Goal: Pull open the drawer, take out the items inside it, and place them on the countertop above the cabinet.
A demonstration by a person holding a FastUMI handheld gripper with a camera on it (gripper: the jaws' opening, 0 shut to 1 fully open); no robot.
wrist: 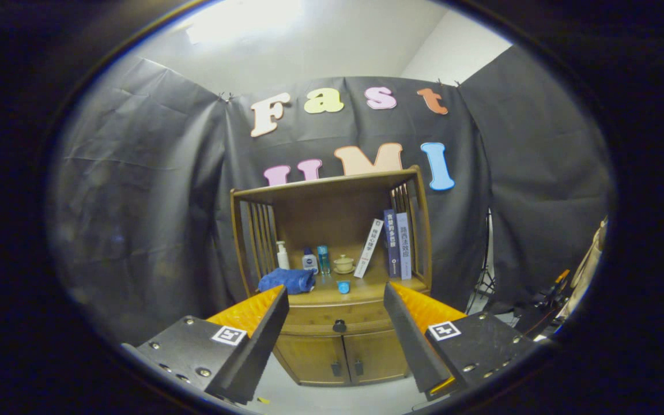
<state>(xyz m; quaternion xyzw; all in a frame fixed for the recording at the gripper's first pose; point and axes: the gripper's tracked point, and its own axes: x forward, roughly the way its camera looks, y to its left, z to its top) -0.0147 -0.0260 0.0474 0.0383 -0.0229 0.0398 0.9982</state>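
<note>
While the gripper [335, 323] hangs well short of the wooden cabinet [332, 276], its fingers [263, 334] stand spread wide apart, grasping nothing. Between them, beyond the tips, sits the closed drawer [332, 319] with its dark knob [339, 326], two doors [343, 357] below. On the countertop [361, 291] above lie a blue cloth [287, 280], a pump bottle [282, 255], two small bottles [316, 259], a lidded cup [343, 264], a small blue cap [343, 286] and three books [392, 242], one leaning. A tripod [485, 276] stands beside the cabinet.
</note>
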